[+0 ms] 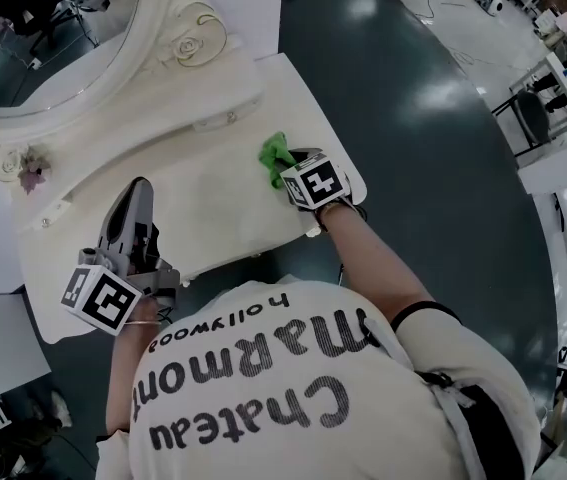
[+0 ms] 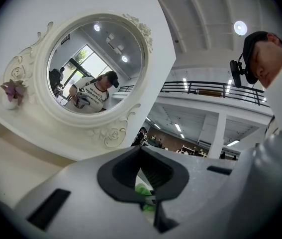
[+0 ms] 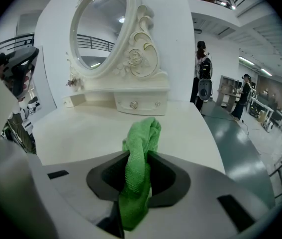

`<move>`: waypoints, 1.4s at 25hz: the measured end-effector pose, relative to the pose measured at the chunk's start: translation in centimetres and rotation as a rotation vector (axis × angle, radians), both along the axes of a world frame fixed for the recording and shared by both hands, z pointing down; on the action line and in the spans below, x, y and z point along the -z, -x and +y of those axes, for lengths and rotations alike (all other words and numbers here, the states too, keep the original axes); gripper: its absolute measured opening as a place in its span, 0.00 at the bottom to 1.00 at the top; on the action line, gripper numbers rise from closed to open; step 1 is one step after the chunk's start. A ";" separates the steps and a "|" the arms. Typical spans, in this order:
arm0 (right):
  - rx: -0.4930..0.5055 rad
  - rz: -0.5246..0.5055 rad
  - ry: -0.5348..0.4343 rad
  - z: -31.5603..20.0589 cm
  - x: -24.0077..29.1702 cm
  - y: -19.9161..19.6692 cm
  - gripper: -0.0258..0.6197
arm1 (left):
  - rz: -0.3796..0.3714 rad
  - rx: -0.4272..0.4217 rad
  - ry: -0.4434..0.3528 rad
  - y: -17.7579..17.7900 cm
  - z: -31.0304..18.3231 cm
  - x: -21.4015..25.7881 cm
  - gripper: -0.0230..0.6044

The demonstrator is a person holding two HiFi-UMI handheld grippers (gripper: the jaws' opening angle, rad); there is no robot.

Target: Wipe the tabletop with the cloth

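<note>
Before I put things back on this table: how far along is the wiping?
Done: the right gripper grips the green cloth in its jaws. In hand: the cloth is at the right end of the tabletop. Remaining: probably the stretch toward the empty left gripper; no wiped patch shows.

Upper left, head view: oval mirror (image 1: 43, 38) in carved white frame, small purple flower (image 1: 32, 174) just below it. Right half: glossy dark floor (image 1: 413, 108). Right gripper view, centre: small drawer (image 3: 141, 104) under the mirror.
</note>
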State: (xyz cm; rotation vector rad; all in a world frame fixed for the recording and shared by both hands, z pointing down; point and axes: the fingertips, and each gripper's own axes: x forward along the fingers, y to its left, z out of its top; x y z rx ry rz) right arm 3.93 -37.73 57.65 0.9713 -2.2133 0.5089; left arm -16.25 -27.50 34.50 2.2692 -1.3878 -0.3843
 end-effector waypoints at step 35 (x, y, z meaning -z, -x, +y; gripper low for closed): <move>-0.212 0.048 -0.030 -4.3 0.1 -10.6 0.20 | 0.016 -0.013 0.028 -0.1 -1.1 -0.8 0.05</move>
